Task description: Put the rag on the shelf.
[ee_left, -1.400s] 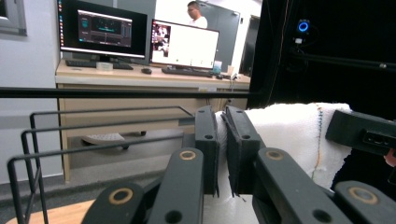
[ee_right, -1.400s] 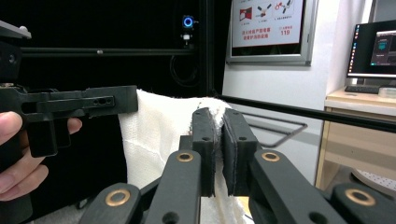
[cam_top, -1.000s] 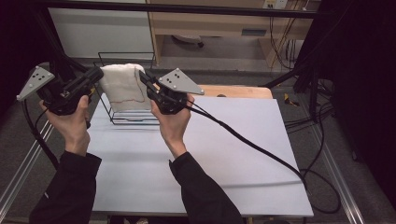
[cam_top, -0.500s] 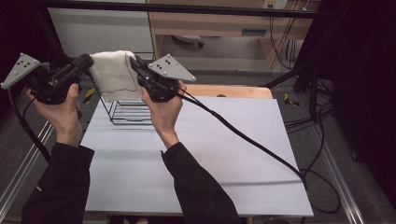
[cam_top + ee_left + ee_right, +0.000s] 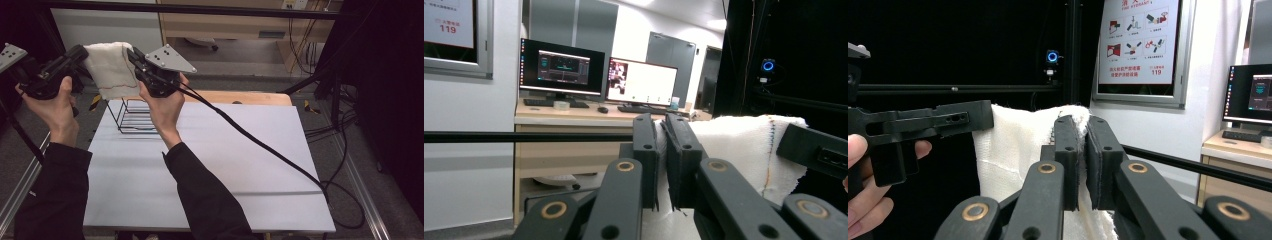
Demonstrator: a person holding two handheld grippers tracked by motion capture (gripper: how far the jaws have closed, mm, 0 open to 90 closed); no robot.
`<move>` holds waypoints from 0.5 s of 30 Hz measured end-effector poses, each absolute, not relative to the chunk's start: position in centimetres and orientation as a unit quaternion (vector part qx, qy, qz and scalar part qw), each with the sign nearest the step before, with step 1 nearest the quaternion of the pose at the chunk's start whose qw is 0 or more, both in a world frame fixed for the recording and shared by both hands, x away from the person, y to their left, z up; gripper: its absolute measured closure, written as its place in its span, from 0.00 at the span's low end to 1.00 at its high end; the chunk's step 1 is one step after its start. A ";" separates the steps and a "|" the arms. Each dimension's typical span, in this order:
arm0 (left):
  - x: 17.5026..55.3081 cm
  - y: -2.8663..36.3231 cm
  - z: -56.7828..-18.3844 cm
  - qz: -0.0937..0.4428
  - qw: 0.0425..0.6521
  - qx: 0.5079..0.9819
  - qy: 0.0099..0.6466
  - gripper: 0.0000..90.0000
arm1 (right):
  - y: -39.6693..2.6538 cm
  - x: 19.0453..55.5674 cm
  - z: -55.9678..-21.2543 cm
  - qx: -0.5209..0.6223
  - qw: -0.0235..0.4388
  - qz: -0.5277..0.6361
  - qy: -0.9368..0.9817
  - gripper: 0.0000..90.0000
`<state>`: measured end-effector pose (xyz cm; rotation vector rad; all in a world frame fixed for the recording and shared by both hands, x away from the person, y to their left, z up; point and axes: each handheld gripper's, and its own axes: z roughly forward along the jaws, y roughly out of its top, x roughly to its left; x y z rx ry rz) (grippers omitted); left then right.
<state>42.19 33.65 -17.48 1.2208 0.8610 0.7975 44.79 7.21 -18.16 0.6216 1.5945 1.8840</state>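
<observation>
Broadly, the scene rests on a large white rectangular table (image 5: 240,165) that runs from the person's side toward twelve o'clock, with a pale wooden board (image 5: 240,97) along its far edge. At about ten o'clock on that top stands a black wire basket rack (image 5: 131,119), an open frame of thin rods; as far as the high view shows, nothing lies inside it. Above and just behind the rack, a white terry-cloth towel with a thin coloured stitch line (image 5: 111,70) hangs in the air, stretched between the two tools and well clear of the table. The left gripper (image 5: 77,54), a black two-jaw tool with a grey three-cornered plate, has its jaws nearly closed on the towel's nine-o'clock edge; in the left gripper view the white cloth (image 5: 744,150) is pinched between the pads. The right gripper (image 5: 134,56), trailing a thick black cable (image 5: 260,145) toward four o'clock, is likewise clamped tight on the towel's three-o'clock edge, the fabric (image 5: 1018,150) showing between its pads in the right gripper view. Judging from this, the pick-up is done: the towel is lifted and spread by its top edge. What seems left is to carry it and drape, fold or lay it down, perhaps onto the rack, though that cannot be told.
</observation>
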 end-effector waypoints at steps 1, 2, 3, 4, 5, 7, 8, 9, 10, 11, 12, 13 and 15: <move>42.3 33.8 -17.3 0.353 0.662 0.540 0.382 0.93 | 7.4 44.9 -18.0 0.234 0.292 0.708 0.598 0.94; 42.4 33.8 -17.2 0.354 0.662 0.539 0.382 0.93 | 7.5 45.0 -17.9 0.233 0.292 0.709 0.598 0.94; 42.6 33.9 -17.1 0.355 0.660 0.541 0.382 0.93 | 7.6 45.1 -17.8 0.234 0.291 0.710 0.597 0.94; 42.7 34.0 -16.9 0.355 0.659 0.541 0.383 0.93 | 7.7 45.3 -17.6 0.235 0.291 0.710 0.597 0.94; 42.9 34.0 -16.8 0.357 0.658 0.541 0.384 0.93 | 7.8 45.4 -17.5 0.235 0.291 0.709 0.598 0.94; 43.2 34.2 -16.5 0.357 0.656 0.543 0.384 0.93 | 8.0 45.7 -17.3 0.234 0.294 0.707 0.599 0.94; 43.4 34.2 -16.3 0.359 0.655 0.543 0.384 0.93 | 8.0 45.9 -17.2 0.235 0.294 0.708 0.598 0.94; 43.6 34.2 -16.2 0.359 0.655 0.543 0.384 0.93 | 8.1 46.0 -17.1 0.235 0.293 0.708 0.598 0.94; 43.7 34.3 -16.1 0.359 0.654 0.544 0.384 0.93 | 8.2 46.1 -16.9 0.235 0.293 0.707 0.599 0.94; 43.9 34.3 -16.0 0.359 0.654 0.544 0.384 0.93 | 8.2 46.3 -16.8 0.235 0.295 0.707 0.599 0.94; 44.1 34.3 -15.8 0.360 0.654 0.544 0.384 0.93 | 8.3 46.4 -16.6 0.235 0.296 0.706 0.598 0.94; 44.3 34.3 -15.7 0.360 0.653 0.545 0.383 0.93 | 8.3 46.6 -16.5 0.237 0.295 0.706 0.598 0.94; 44.6 34.2 -15.5 0.361 0.650 0.547 0.383 0.93 | 8.2 46.9 -16.3 0.238 0.295 0.707 0.597 0.94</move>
